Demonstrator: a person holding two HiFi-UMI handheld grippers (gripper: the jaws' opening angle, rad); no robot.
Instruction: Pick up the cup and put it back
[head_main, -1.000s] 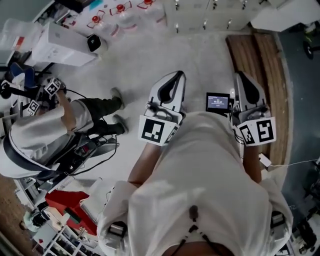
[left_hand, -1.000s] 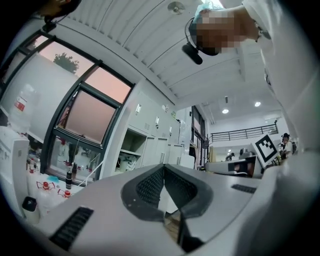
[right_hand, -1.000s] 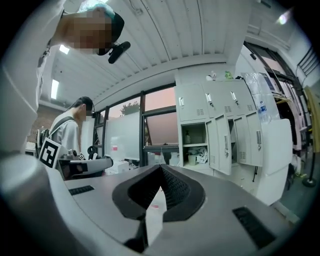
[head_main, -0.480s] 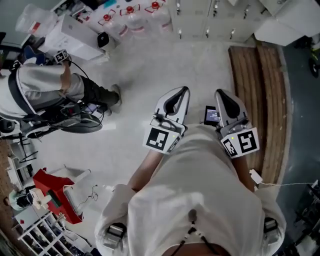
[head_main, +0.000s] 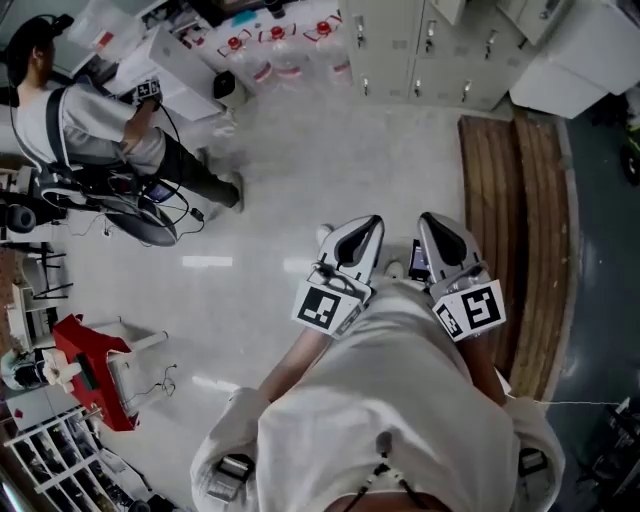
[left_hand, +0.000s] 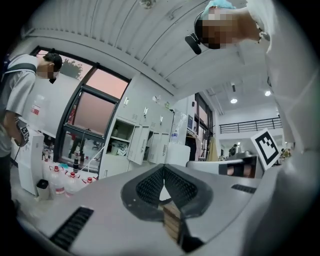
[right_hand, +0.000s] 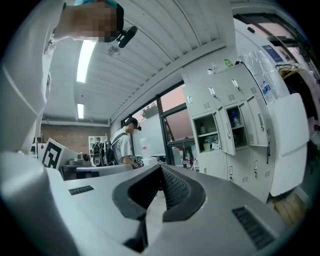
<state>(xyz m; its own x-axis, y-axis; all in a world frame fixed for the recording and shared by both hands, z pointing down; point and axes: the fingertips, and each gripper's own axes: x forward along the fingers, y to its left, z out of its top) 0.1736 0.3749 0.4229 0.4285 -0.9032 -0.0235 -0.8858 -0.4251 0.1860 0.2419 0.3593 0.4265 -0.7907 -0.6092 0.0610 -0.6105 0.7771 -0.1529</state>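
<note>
Head view showed the left gripper (head_main: 368, 228) and the right gripper (head_main: 433, 224) side by side, held level before the person's chest over the pale floor (head_main: 300, 170). No cup appeared anywhere. That fitted either heading for the cup or coming away after setting it back. The sound course, I judged, was to carry both grippers steady and clear of the other person (head_main: 95, 120) at far left. Counted: two grippers, one other person, three red-capped bottles (head_main: 275, 45) at the far wall.

Left gripper view showed its jaws pressed together with nothing between them, and no cup.

Right gripper view showed the same: jaws together, empty, cup unseen.
</note>
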